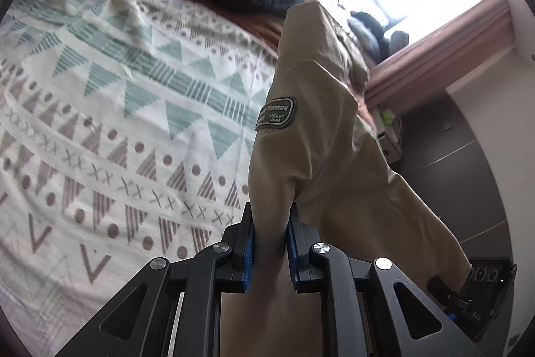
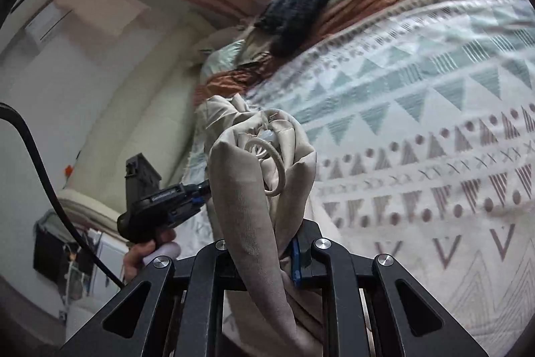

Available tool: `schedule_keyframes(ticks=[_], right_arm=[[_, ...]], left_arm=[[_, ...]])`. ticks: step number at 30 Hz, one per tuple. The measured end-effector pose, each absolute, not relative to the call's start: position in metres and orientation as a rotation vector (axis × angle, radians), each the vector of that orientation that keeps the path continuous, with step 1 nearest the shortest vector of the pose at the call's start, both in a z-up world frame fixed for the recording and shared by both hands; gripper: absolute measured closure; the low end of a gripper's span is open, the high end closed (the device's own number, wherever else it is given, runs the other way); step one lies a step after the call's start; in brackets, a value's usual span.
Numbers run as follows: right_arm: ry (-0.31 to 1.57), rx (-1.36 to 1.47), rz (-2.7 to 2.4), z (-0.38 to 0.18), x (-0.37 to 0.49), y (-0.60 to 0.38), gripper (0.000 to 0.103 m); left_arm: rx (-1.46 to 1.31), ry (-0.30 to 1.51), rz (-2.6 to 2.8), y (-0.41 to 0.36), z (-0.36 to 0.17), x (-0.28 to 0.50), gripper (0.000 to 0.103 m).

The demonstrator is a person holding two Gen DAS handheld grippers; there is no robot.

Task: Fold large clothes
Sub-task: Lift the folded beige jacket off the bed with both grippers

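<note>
Khaki jacket (image 1: 321,109) hangs above the patterned bedspread (image 1: 117,109), left gripper (image 1: 270,243) and right gripper (image 2: 267,253) each clamped on bunched fabric; soft, limp, probably fairly weighty, so better pinch at seams or shoulders.

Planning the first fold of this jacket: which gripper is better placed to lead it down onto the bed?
Probably the left gripper: it pinches smooth jacket; the right gripper clamps a bunched wad.
</note>
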State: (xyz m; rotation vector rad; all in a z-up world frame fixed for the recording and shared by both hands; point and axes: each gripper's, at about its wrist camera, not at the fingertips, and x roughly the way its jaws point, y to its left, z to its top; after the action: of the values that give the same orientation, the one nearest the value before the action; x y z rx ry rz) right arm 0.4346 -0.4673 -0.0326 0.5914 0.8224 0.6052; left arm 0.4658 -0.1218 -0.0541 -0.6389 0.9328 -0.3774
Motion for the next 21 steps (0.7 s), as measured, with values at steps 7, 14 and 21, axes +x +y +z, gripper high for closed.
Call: schedule_keyframes(ticks=[7,14,21], right_arm=[[0.744,0.528,0.72,0.02,0.427,-0.4,0.086],[0.709,0.466,0.85,0.06,0.433,-0.314,0.086],[0.732,0.425,0.979,0.076,0.445,-0.21,0.086]], left_arm=[[-0.663,0.776,-0.363,-0.055,0.009,0.448,0.086],[-0.691,0.671,-0.301,0.023,0.047,0.433,0.086],[-0.698,0.608,-0.227,0.105,0.066,0.416,0.086]])
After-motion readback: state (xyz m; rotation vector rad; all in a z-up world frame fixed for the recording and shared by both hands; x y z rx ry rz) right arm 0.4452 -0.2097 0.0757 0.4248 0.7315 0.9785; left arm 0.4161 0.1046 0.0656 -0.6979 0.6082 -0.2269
